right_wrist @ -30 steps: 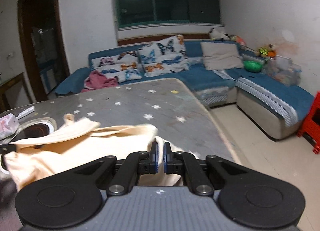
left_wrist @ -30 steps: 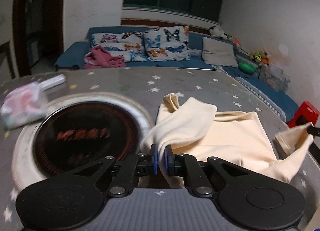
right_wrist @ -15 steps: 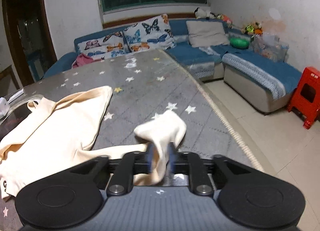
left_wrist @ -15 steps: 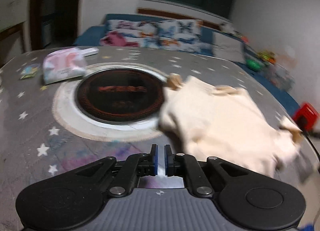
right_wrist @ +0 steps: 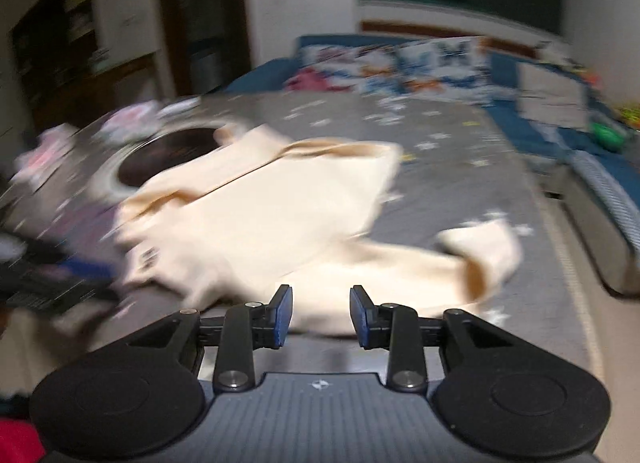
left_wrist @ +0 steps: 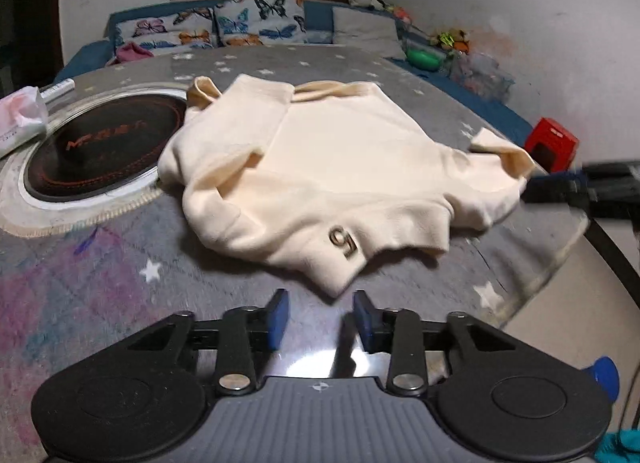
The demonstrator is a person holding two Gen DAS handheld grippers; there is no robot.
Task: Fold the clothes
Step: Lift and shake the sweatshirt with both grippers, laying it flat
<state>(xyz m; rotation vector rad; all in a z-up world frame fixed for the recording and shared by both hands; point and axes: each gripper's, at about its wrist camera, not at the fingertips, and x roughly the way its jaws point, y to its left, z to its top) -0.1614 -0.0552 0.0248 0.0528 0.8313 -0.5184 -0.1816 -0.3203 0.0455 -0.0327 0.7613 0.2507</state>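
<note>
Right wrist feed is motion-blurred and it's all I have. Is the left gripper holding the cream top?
Observer: No. The left gripper is open, pads empty, just short of the cream top's nearest hem corner.
Operator: Is it lying clear of everything?
Observer: No. One sleeve overlaps the rim of the round cooktop.
Operator: Any marking to orient by?
Observer: A dark emblem sits at that near corner.

A cream short-sleeved top (left_wrist: 344, 159) lies crumpled on the grey star-patterned table cover — one sleeve folded across its body, the other trailing toward the table's edge. A small dark "5" mark (left_wrist: 343, 241) sits near its nearest corner. One shoulder overlaps the round black cooktop's rim.
</note>
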